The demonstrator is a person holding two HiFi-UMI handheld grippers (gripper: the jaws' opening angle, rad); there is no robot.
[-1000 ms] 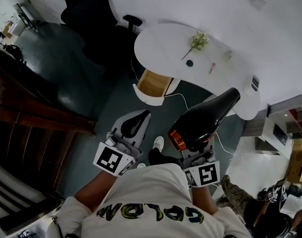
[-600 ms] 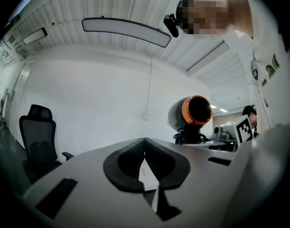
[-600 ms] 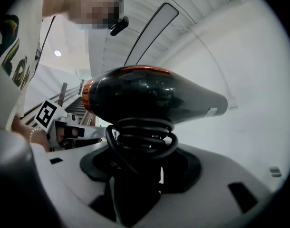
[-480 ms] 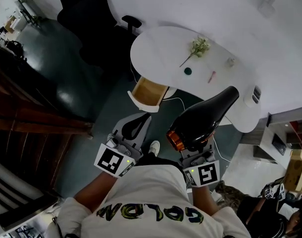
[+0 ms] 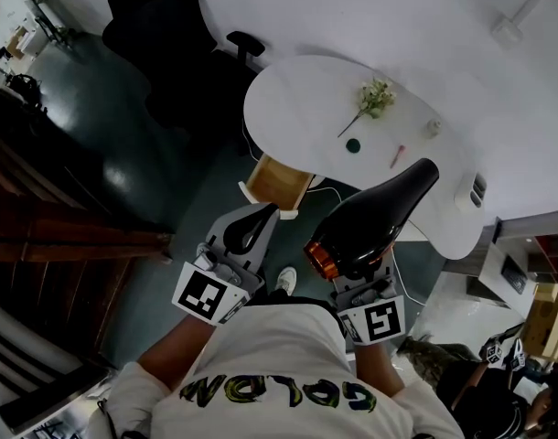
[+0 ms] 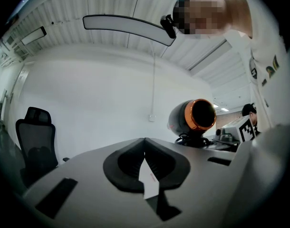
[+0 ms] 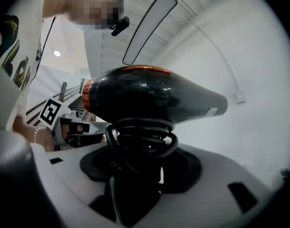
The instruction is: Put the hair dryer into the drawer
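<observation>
In the head view my right gripper (image 5: 359, 265) is shut on the handle of a black hair dryer (image 5: 375, 218). The dryer has an orange ring at its rear and its nozzle points toward the white table (image 5: 297, 99). In the right gripper view the hair dryer (image 7: 149, 96) stands over the right gripper (image 7: 145, 172), its coiled cord wound round the handle. My left gripper (image 5: 249, 231) is shut and holds nothing; the left gripper (image 6: 145, 163) sees the hair dryer (image 6: 195, 118) to its right. An open wooden drawer (image 5: 277, 179) hangs under the table's near edge, just ahead of the left gripper.
On the table lie a flower sprig (image 5: 374, 96), a small green object (image 5: 353, 144), a pink pen (image 5: 398, 155) and a small cup (image 5: 433, 126). A black office chair (image 5: 169, 35) stands left of the table. A white cable trails on the floor by the drawer.
Both grippers, with the hair dryer in the right one, have come closer to the table; the open drawer now sits nearer the left gripper's tip. Neither grip has changed.
</observation>
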